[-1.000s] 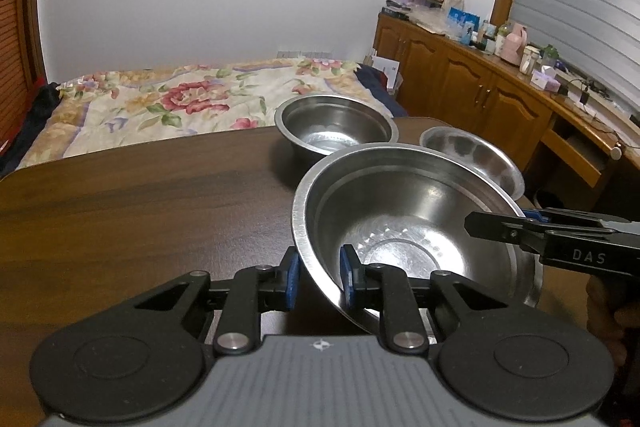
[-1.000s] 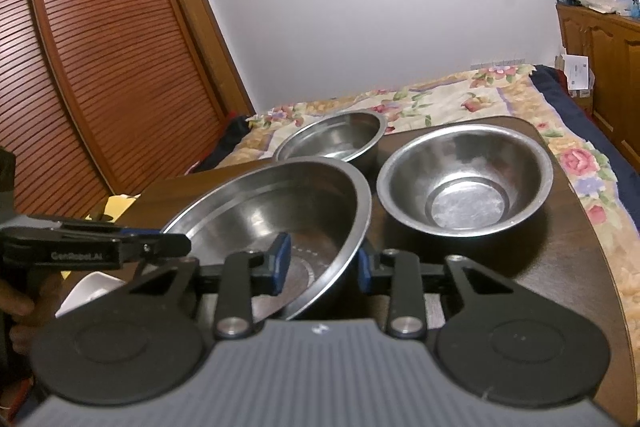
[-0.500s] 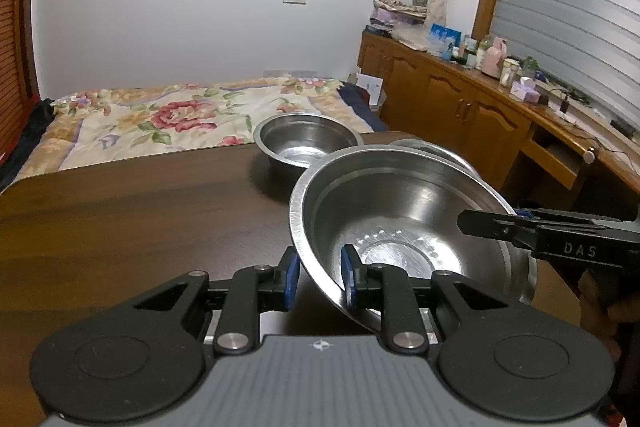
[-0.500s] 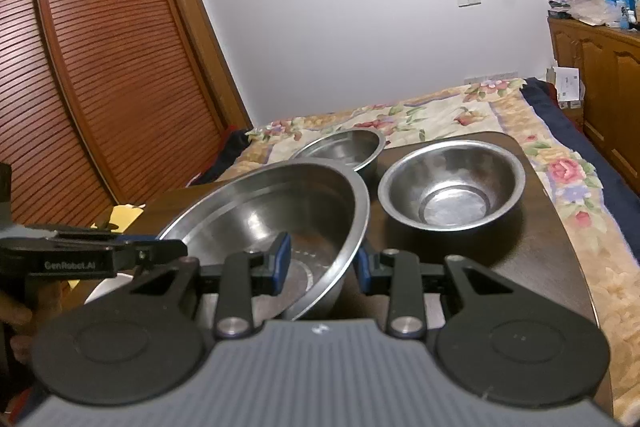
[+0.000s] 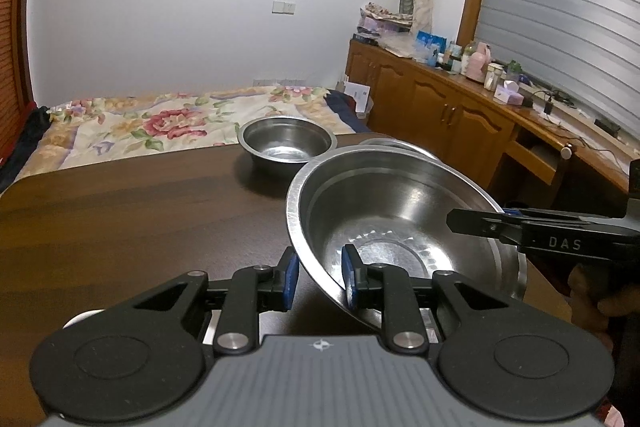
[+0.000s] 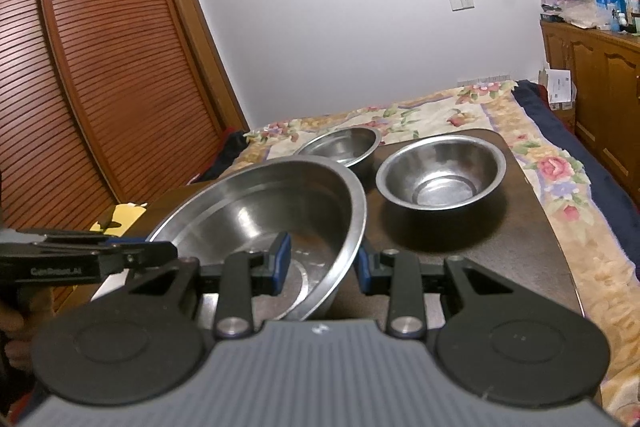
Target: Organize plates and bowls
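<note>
A large steel bowl [image 5: 400,219] [image 6: 272,211] hangs tilted above the dark wooden table [image 5: 120,219]. My left gripper [image 5: 320,277] is shut on its near rim, blue pads on either side of the wall. On the opposite rim my right gripper [image 6: 322,265] is shut too; it shows in the left wrist view as a black arm [image 5: 540,235]. Two smaller steel bowls stand on the table beyond: one [image 5: 286,143] [image 6: 340,147] at the far edge, the other [image 6: 440,175] beside it, mostly hidden in the left wrist view.
A bed with a floral cover [image 5: 160,119] [image 6: 560,167] runs behind and beside the table. Wooden cabinets [image 5: 440,107] with clutter line the right wall, a slatted wardrobe [image 6: 100,87] the left. A hand [image 5: 592,295] holds the right gripper.
Both grippers have risen together with the large bowl held between them. The table and the two small bowls now sit lower and farther off.
</note>
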Demonstrator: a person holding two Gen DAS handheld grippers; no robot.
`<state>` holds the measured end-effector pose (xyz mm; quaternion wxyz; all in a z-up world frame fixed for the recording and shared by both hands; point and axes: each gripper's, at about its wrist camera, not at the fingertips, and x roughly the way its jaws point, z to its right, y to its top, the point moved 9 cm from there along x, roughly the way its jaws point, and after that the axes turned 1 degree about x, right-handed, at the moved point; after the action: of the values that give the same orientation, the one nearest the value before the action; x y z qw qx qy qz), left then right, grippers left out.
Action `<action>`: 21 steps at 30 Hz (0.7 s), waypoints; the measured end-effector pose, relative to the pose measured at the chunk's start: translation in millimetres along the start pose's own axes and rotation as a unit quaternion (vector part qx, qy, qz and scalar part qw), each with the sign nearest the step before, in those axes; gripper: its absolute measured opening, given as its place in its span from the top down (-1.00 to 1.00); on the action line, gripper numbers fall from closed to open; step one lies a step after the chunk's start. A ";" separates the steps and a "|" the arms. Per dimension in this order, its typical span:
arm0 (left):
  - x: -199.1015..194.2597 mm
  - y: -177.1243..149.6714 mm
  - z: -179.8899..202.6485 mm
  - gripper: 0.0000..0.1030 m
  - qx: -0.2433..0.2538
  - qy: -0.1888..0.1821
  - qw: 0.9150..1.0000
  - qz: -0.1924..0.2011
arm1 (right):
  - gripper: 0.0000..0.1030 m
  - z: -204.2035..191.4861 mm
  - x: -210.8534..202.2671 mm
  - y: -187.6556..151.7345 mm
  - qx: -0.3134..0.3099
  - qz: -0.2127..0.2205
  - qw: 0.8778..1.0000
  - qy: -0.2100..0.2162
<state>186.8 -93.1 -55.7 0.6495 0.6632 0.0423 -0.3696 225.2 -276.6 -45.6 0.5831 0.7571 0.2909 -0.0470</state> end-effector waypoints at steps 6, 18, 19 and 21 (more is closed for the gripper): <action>-12.6 -1.9 2.5 0.50 0.001 -0.003 1.000 0.010 | 0.31 -3.1 -9.0 -0.8 -0.004 0.004 1.000 0.001; -7.6 -24.9 3.0 0.49 -0.002 -0.006 1.000 -0.014 | 0.31 1.7 -4.5 -26.2 0.011 -0.023 1.000 -0.005; -7.2 -26.1 3.6 0.49 -0.002 -0.006 1.000 -0.016 | 0.31 1.9 -4.8 -28.3 0.013 -0.024 1.000 -0.005; -6.3 -27.7 4.1 0.49 -0.004 -0.008 1.000 -0.018 | 0.31 1.8 -5.7 -31.3 0.014 -0.027 1.000 -0.005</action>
<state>165.6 -89.8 -74.7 0.6454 0.6569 0.0502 -0.3866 205.5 -275.7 -70.7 0.5723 0.7568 0.3077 -0.0712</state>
